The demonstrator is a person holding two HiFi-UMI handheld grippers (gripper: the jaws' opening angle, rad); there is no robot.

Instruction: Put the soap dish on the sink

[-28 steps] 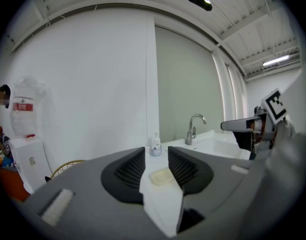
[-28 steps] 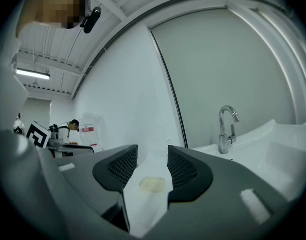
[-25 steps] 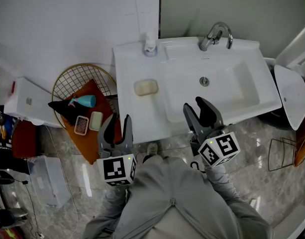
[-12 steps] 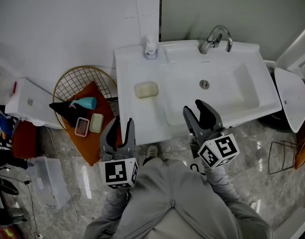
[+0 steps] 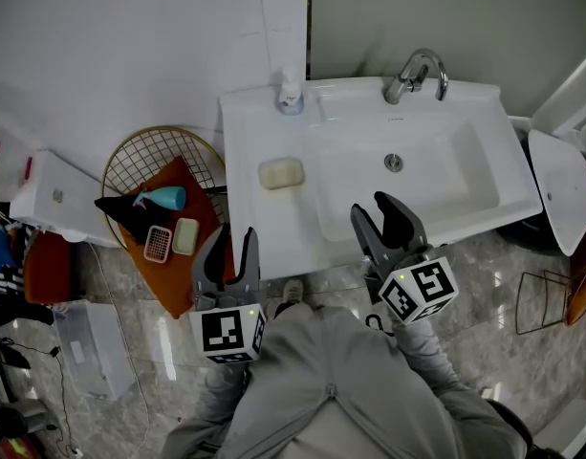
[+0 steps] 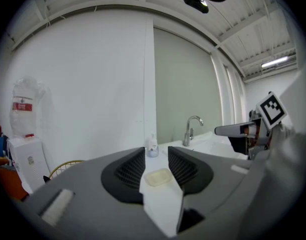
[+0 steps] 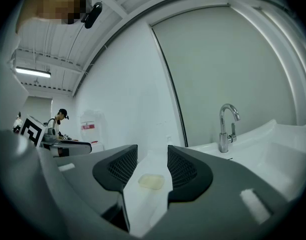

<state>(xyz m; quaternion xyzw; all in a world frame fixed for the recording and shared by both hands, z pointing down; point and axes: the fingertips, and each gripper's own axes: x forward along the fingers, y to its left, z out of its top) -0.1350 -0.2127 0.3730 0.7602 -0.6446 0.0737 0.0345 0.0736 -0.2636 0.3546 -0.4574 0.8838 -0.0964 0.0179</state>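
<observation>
Ahead of the left gripper [image 5: 228,239], in line with the gap of its widely parted, empty jaws, the soap dish [image 5: 281,172] lies flat on the sink [image 5: 273,228], on the ledge left of the basin. The right gripper [image 5: 373,206] hovers over the sink's front edge, its jaws likewise spread and empty, with the dish forward and to its left.

— What is sitting on the sink [image 5: 273,218]?
— The soap dish [image 5: 281,172] is lying on the ledge left of the basin. The bottle [image 5: 290,92] is standing behind it at the back corner, and the faucet [image 5: 414,73] is rising behind the drain [image 5: 394,163].
— And around it?
— The wire basket [image 5: 144,151] is resting on the floor to the left. The left gripper [image 5: 234,235] is hovering at the sink's front left corner; the right gripper [image 5: 367,204] is hanging over its front edge.
</observation>
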